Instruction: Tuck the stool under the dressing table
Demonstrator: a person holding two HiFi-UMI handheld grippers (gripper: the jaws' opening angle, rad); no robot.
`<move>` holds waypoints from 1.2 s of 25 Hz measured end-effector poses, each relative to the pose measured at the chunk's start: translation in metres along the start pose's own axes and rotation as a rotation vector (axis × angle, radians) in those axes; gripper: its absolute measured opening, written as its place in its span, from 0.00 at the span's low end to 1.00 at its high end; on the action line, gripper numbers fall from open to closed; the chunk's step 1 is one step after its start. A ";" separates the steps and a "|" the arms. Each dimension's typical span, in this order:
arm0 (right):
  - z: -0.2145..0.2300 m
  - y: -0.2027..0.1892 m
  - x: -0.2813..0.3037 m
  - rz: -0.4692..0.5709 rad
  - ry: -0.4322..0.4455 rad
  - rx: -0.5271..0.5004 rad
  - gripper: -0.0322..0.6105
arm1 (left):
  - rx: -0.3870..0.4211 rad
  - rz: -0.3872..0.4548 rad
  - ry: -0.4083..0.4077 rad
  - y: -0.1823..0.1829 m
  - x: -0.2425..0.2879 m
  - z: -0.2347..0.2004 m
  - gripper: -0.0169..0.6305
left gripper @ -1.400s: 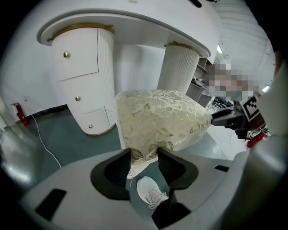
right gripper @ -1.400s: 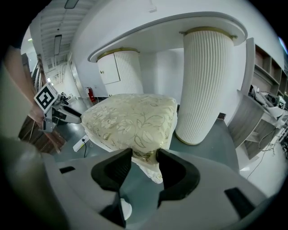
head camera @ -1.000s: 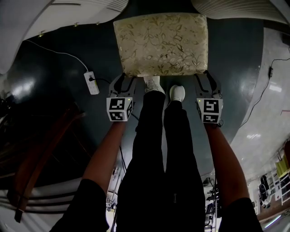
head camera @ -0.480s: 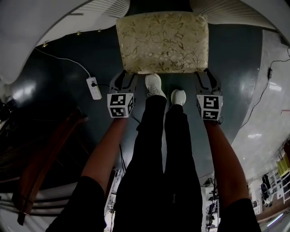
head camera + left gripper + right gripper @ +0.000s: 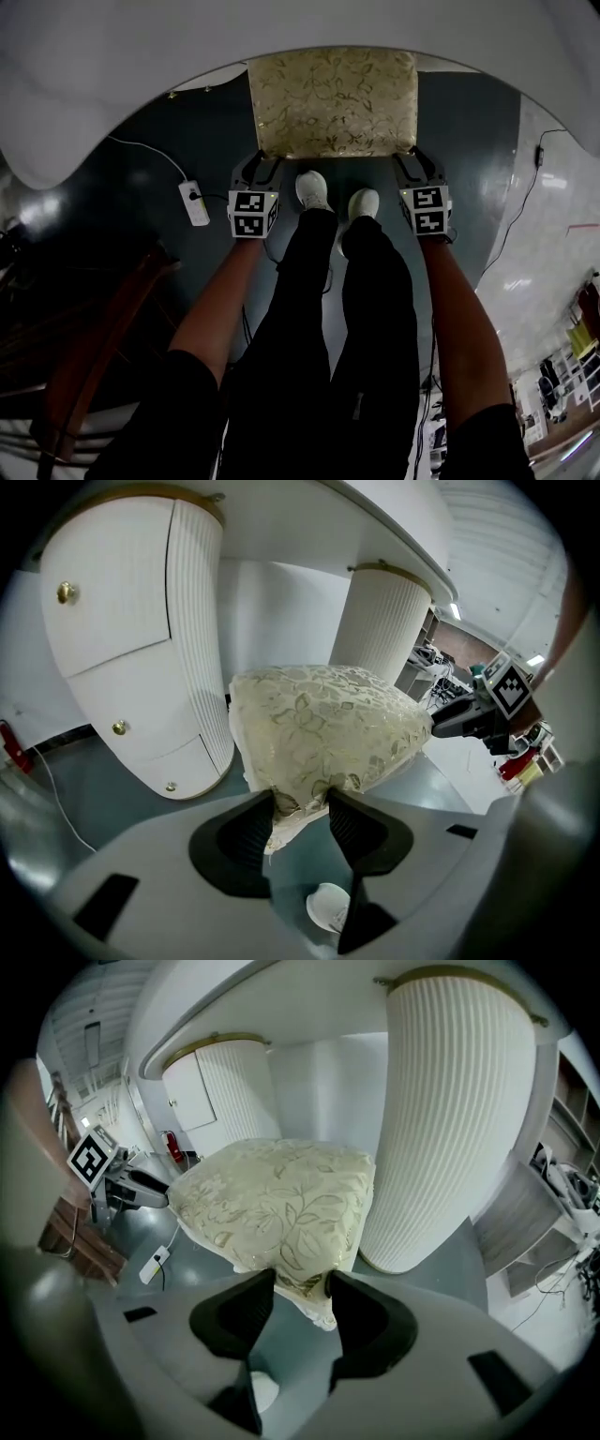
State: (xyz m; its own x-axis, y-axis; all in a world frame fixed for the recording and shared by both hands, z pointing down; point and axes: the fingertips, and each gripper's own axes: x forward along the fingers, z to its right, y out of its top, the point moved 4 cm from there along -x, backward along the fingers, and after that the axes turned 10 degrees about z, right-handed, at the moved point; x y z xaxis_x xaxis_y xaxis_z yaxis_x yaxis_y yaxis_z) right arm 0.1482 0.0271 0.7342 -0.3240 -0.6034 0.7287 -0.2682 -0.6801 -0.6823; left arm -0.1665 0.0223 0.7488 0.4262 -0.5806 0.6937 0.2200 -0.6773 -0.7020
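The stool [image 5: 333, 101] has a cream cushion with a gold leaf pattern and stands partly under the white dressing table [image 5: 169, 66], whose top hides its far edge. My left gripper [image 5: 258, 167] is shut on the stool's near left corner [image 5: 300, 803]. My right gripper [image 5: 412, 167] is shut on the near right corner [image 5: 302, 1286]. In the left gripper view the stool [image 5: 323, 733] sits between the table's ribbed white pedestals [image 5: 192, 639]. The right gripper view shows the stool [image 5: 281, 1199] beside the right pedestal [image 5: 450, 1129].
A white power strip [image 5: 194, 202] with its cable lies on the dark floor left of the stool. The person's white shoes [image 5: 313, 190] stand just behind the stool. A dark wooden chair [image 5: 84, 347] is at the lower left. Pale floor tiles [image 5: 544, 234] lie to the right.
Both grippers have moved forward with the stool. Its far end now lies under the dressing table's top. The person's feet have stepped forward after it.
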 end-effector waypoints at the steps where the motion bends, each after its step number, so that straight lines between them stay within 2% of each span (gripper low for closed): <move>1: 0.000 0.001 0.000 -0.007 0.007 0.004 0.36 | 0.001 -0.003 -0.006 0.001 0.000 -0.001 0.33; 5: 0.003 0.003 0.002 0.054 0.006 0.031 0.36 | -0.001 0.010 -0.007 0.004 -0.001 -0.001 0.33; 9: -0.003 -0.017 -0.009 0.109 0.004 0.048 0.36 | -0.004 0.018 -0.002 -0.011 -0.005 0.012 0.33; 16: -0.004 -0.022 -0.012 0.128 0.004 0.060 0.36 | 0.002 0.028 0.006 -0.013 -0.008 0.013 0.33; 21: 0.002 -0.011 0.001 0.144 0.013 0.049 0.36 | -0.006 0.045 0.031 -0.005 0.001 0.004 0.33; 30: 0.006 -0.002 0.004 0.166 -0.021 0.051 0.36 | -0.004 0.072 0.035 -0.001 0.002 0.004 0.33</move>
State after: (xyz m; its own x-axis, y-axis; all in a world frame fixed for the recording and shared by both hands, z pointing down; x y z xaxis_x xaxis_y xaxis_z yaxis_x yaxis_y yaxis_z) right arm 0.1530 0.0238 0.7390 -0.3404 -0.7174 0.6079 -0.1656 -0.5906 -0.7898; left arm -0.1627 0.0234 0.7509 0.4097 -0.6435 0.6466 0.1866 -0.6347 -0.7499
